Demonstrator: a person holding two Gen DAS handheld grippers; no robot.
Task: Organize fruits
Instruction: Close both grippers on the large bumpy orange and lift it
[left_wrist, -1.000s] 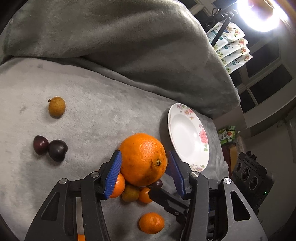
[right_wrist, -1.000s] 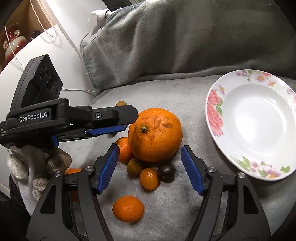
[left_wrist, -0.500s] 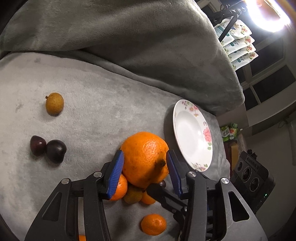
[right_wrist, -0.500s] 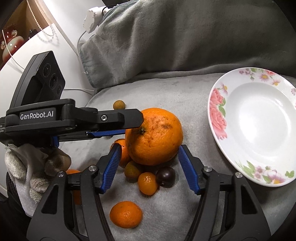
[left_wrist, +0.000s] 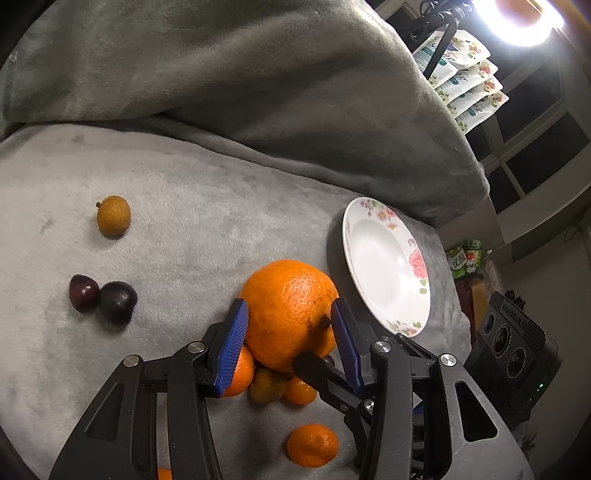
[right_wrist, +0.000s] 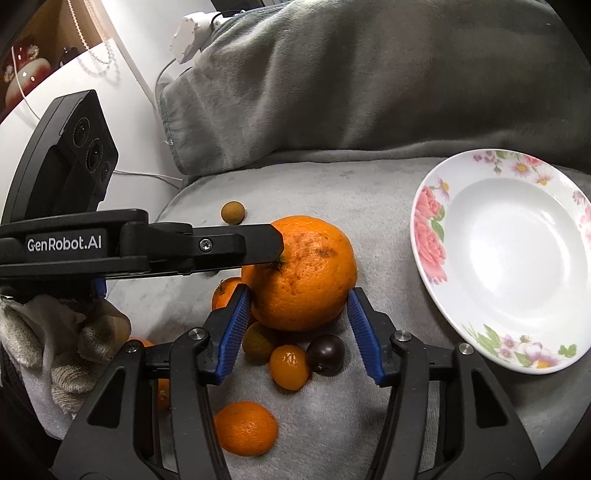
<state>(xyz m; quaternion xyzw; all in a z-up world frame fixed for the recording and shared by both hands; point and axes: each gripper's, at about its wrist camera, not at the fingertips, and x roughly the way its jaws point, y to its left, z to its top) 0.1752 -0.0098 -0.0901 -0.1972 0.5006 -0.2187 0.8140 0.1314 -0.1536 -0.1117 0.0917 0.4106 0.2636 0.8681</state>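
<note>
A big orange (left_wrist: 288, 314) sits on top of a cluster of small fruits on the grey blanket. My left gripper (left_wrist: 288, 310) is shut on it, blue pads pressed to both sides. In the right wrist view its black finger (right_wrist: 240, 245) reaches in from the left to the orange (right_wrist: 306, 273). My right gripper (right_wrist: 298, 295) straddles the orange's lower half. Its jaws are closing and the pads stand right at the peel without clearly squeezing. One right finger (left_wrist: 325, 373) shows under the orange. An empty flowered plate (right_wrist: 509, 258) lies to the right, also seen as plate (left_wrist: 388, 266).
Under the orange lie a kumquat (right_wrist: 289, 367), a dark fruit (right_wrist: 325, 354) and a greenish one (right_wrist: 258, 341); a mandarin (right_wrist: 245, 428) lies nearer. Two dark plums (left_wrist: 117, 302) and a longan (left_wrist: 113, 216) lie apart at left. A gloved hand (right_wrist: 55, 350) holds the left gripper.
The right jaws have narrowed from well clear of the orange to right beside it. The left jaws closed slightly onto the orange early on, then held. Neither hand has shifted.
</note>
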